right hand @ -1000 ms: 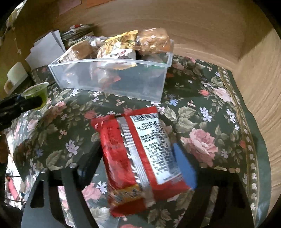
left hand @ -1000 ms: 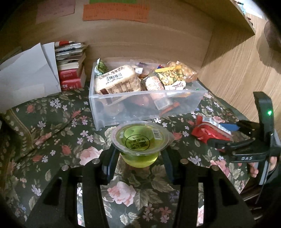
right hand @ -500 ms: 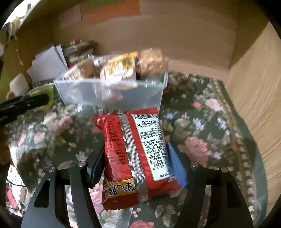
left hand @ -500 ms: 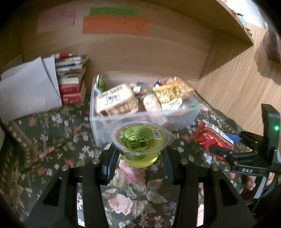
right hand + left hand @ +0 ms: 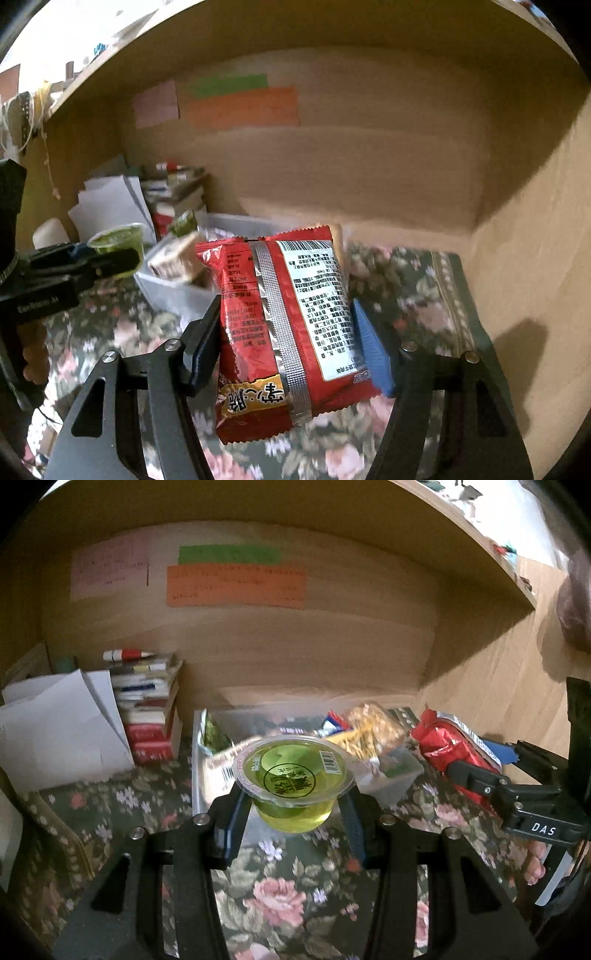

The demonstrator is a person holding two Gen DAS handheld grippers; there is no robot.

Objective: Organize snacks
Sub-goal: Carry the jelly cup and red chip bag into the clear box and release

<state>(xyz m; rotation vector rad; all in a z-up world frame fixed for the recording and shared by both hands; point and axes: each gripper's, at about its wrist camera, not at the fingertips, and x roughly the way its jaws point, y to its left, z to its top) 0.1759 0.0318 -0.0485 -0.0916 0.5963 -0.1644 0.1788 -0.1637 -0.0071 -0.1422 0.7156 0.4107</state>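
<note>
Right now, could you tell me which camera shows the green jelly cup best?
The left wrist view: the green jelly cup sits centred between the left gripper fingers, lid label facing the camera. The right wrist view shows it only small, blurred, side-on at the left edge.

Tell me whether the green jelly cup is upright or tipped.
Upright. The jelly cup sits level in the left gripper, its sealed printed lid facing up and the green jelly settled in the bottom, held above the floral cloth.

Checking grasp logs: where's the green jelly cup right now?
Left wrist view, centre: the green jelly cup sits clamped in the left gripper, raised in front of the clear snack bin.
</note>
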